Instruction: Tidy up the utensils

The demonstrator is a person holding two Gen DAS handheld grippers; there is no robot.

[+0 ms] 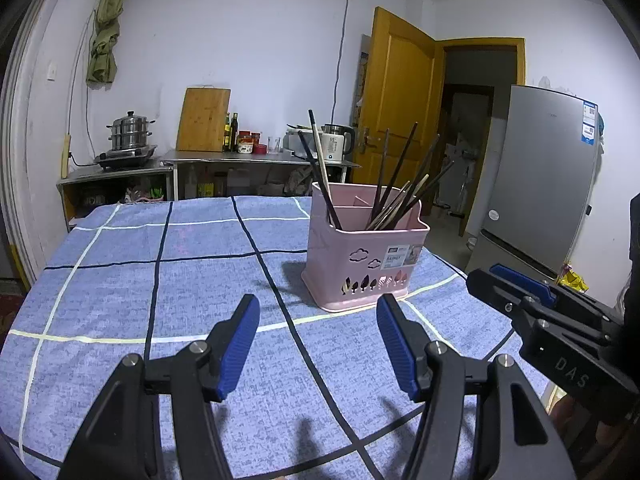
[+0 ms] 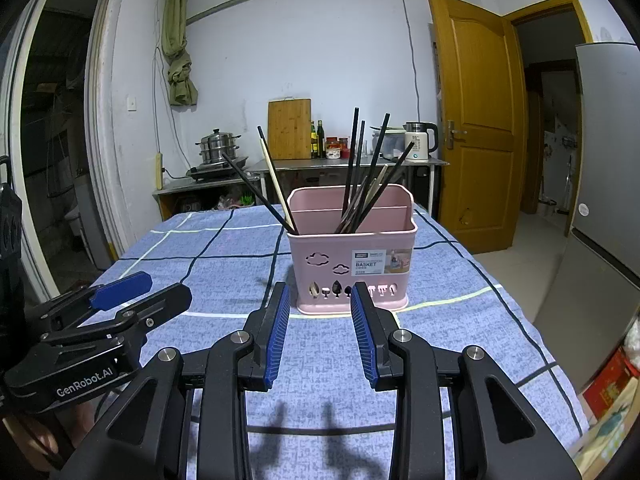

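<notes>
Checked blue tablecloth (image 2: 224, 256), bamboo cutting board (image 2: 289, 128), kettle (image 2: 419, 140), steamer pot (image 2: 217, 146), fridge (image 1: 540, 176).

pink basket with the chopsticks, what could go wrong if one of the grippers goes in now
1. The chopsticks lean and cross at mixed angles, so pulling one may drag its neighbours out of the pink basket.
2. The basket stands free on the checked tablecloth; a sideways tug could probably tip or slide it.
3. The left gripper and right gripper, both open and empty, sit close together and could collide.
</notes>
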